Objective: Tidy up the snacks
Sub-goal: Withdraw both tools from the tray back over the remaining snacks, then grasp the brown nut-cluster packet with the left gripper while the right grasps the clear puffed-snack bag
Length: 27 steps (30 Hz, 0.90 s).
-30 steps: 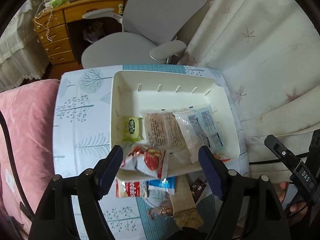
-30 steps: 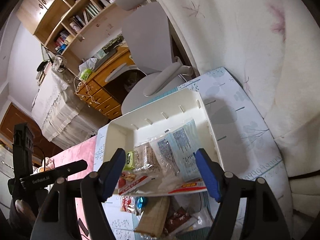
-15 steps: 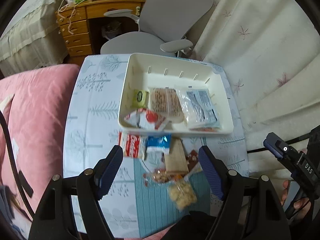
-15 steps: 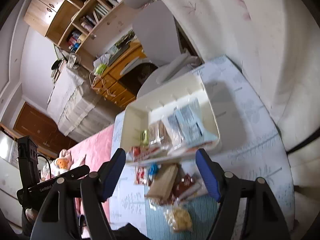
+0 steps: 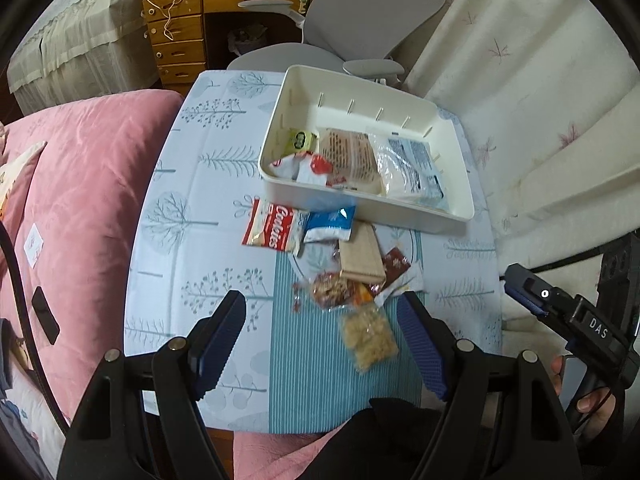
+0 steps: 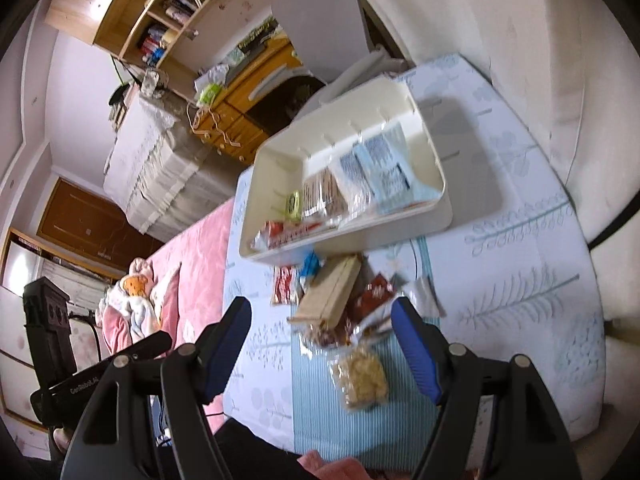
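Note:
A cream bin [image 5: 452, 128] [image 6: 276, 160] on the tree-print table holds several snack packets, among them a red-and-white one [image 5: 308, 166] and a clear one [image 5: 404, 160]. More snacks lie on the table in front of it: a red-and-white Gondoles packet [image 5: 272, 226], a blue packet [image 5: 330, 222], a tan bar [image 5: 360, 256] [image 6: 330, 294], a dark red packet [image 5: 396, 264], a nut mix bag [image 5: 334, 290] and a pale puffed snack bag [image 5: 370, 336] [image 6: 362, 374]. My left gripper [image 5: 322, 340] and right gripper [image 6: 322, 344] are both open and empty, held above the table's near end.
A pink quilt [image 5: 80, 184] lies left of the table. A grey office chair [image 5: 360, 12] and a wooden desk [image 5: 188, 20] stand beyond the bin. White curtain fabric [image 5: 540, 100] hangs on the right.
Both grippers have pulled back and up from the bin toward the table's near end. The loose snacks in front of the bin have come into full view.

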Each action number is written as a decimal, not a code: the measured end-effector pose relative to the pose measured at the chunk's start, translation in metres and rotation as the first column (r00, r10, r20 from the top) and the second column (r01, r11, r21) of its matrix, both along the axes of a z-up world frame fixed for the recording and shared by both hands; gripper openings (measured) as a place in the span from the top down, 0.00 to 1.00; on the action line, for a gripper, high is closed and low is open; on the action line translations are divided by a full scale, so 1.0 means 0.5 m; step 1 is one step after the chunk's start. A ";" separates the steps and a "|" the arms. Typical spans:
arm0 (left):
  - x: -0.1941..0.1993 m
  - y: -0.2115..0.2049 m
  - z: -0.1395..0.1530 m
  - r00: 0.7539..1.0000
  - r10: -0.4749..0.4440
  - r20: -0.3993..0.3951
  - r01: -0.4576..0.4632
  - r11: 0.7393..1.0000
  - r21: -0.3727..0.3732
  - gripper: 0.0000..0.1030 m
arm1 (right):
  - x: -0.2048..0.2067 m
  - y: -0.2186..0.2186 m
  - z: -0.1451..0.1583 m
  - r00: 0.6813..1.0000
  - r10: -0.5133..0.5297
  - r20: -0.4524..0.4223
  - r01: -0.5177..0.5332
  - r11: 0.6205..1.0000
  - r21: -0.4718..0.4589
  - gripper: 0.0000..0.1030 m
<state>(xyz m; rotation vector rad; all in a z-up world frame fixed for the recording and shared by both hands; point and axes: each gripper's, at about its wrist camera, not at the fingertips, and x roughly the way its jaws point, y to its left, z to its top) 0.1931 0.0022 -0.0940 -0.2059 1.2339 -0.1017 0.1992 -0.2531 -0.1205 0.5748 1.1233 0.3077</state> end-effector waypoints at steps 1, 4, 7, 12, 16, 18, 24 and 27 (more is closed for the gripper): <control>-0.006 -0.001 -0.004 1.000 -0.007 -0.004 0.007 1.000 0.005 0.25 | -0.005 0.006 -0.006 1.000 0.006 -0.012 -0.006 1.000 -0.002 0.29; -0.017 -0.004 -0.013 0.999 -0.040 -0.015 0.040 0.999 0.015 0.25 | -0.020 0.025 -0.018 0.999 0.019 -0.038 -0.019 1.000 -0.015 0.29; -0.030 -0.007 -0.017 0.996 -0.082 -0.015 0.083 0.996 0.041 0.25 | -0.038 0.042 -0.021 0.999 0.020 -0.044 -0.021 0.999 -0.037 0.29; -0.065 0.008 -0.020 0.985 -0.174 -0.005 0.174 0.984 0.044 0.25 | -0.077 0.068 -0.011 0.999 -0.023 -0.029 0.020 0.995 -0.095 0.29; -0.093 0.033 -0.029 0.971 -0.241 -0.004 0.241 0.970 0.033 0.25 | -0.124 0.096 -0.003 0.997 -0.073 -0.005 0.071 0.986 -0.148 0.29; -0.108 0.044 -0.030 0.962 -0.272 0.008 0.272 0.962 0.034 0.25 | -0.148 0.113 -0.002 0.995 -0.099 0.004 0.098 0.980 -0.174 0.29; -0.139 0.077 -0.035 0.931 -0.361 0.051 0.359 0.933 0.038 0.25 | -0.226 0.165 0.003 0.985 -0.161 0.055 0.170 0.953 -0.252 0.29; -0.151 0.088 -0.043 0.908 -0.414 0.071 0.411 0.910 0.046 0.25 | -0.262 0.196 0.000 0.980 -0.177 0.087 0.195 0.935 -0.297 0.29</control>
